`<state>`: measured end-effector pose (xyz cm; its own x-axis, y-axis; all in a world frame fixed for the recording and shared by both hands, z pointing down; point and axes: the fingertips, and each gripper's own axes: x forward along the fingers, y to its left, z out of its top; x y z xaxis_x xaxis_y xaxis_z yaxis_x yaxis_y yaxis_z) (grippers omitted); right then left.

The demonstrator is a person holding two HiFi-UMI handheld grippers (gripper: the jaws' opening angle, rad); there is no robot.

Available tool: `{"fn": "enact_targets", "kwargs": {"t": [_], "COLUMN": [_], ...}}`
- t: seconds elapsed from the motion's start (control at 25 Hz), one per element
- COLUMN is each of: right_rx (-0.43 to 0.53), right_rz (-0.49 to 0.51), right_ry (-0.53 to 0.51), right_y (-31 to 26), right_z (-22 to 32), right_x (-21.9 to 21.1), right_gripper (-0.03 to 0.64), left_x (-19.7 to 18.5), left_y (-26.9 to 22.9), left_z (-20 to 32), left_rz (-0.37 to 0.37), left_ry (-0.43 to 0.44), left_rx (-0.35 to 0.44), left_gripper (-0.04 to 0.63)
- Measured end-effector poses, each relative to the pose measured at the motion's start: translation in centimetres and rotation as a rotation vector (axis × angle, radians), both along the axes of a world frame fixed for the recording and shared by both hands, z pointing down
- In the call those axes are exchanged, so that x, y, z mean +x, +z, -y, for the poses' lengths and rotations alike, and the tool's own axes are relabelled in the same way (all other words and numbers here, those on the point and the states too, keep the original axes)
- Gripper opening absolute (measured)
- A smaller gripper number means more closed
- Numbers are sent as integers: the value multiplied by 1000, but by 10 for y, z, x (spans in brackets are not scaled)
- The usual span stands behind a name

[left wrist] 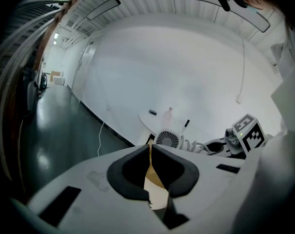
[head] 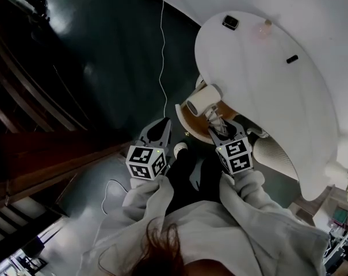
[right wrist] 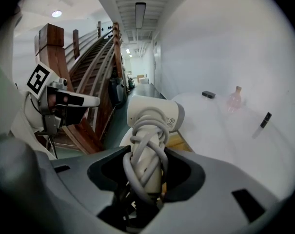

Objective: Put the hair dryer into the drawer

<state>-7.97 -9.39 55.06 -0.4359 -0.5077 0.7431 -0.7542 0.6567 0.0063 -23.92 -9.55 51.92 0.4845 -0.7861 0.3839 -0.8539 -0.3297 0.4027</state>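
Right tool (right wrist: 147, 155) is pinching the hair dryer (right wrist: 154, 112) by its cord-wrapped handle. The body sticks out past the jaw tips, over a brown wooden surface (head: 189, 124) at the edge of the white tabletop (head: 266, 91). Left tool (left wrist: 150, 146) is pressed together with nothing in it, just beside the right one. Lower handle is buried inside the jaws, and what that wooden surface belongs to isn't clear — dryer and tool cover most of it.

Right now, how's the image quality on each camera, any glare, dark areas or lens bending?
Head view: dim overall, floor nearly black with a sheen upper left, the white table far brighter. Left gripper view: heavy fisheye bending, black corners, wall washed pale. Right gripper view: same bending and dark corners; hair dryer sharp up close.
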Motion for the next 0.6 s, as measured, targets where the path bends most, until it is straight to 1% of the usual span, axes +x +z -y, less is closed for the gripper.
{"fn": "enact_targets", "kwargs": {"t": [0.28, 0.6], "right_rx": [-68, -137], "right_rz": [16, 15], "right_ry": [-3, 39], "right_y": [18, 42], "right_z": [-12, -17], "right_x": [-4, 0], "right_gripper": [250, 250], "left_x": [0, 2], "left_y": [7, 10], "left_z": [0, 0], "left_rz": [5, 2], "left_ry": [15, 35], "left_rx": [-18, -27], "left_gripper": [23, 23]}}
